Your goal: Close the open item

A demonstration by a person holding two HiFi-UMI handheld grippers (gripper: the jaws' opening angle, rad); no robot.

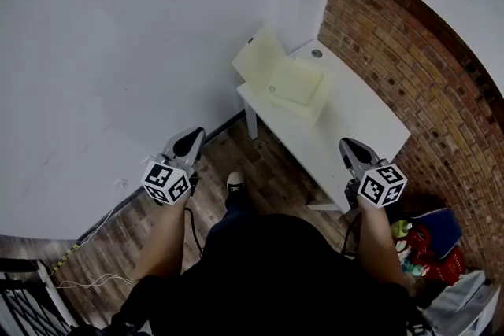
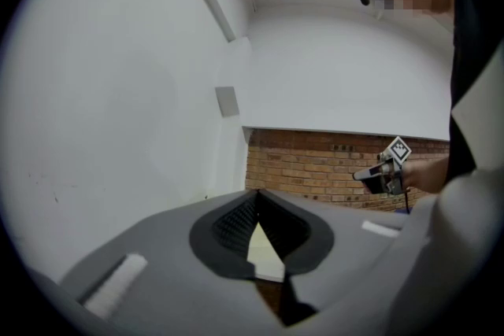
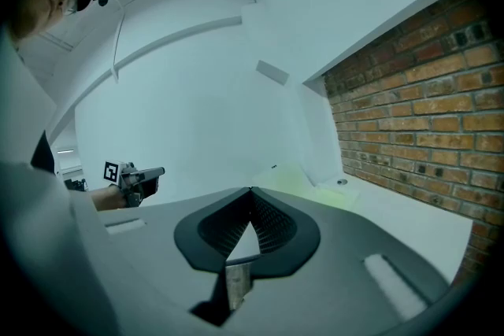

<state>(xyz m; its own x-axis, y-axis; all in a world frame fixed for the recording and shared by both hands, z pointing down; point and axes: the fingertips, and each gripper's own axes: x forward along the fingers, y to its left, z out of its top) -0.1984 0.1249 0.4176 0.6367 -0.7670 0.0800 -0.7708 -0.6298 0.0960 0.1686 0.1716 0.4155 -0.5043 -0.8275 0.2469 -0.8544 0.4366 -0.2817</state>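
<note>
Approach step: pale-yellow box (image 1: 293, 84) sits lid-up at the white table (image 1: 358, 122)'s far end. Left gripper (image 1: 191, 142) & right gripper (image 1: 352, 148) both have jaws together, empty, short of table. Next, probably: reach lid, push down.

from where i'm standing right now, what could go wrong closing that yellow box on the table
1. The yellow box sits at the white table's edge by the wall. Pushing its raised lid from one side could slide it off.
2. The left gripper and right gripper both have their jaws together, well short of the box. Pinching the lid means opening them first.
3. Floor clutter on your right could catch a foot as you step in.
</note>
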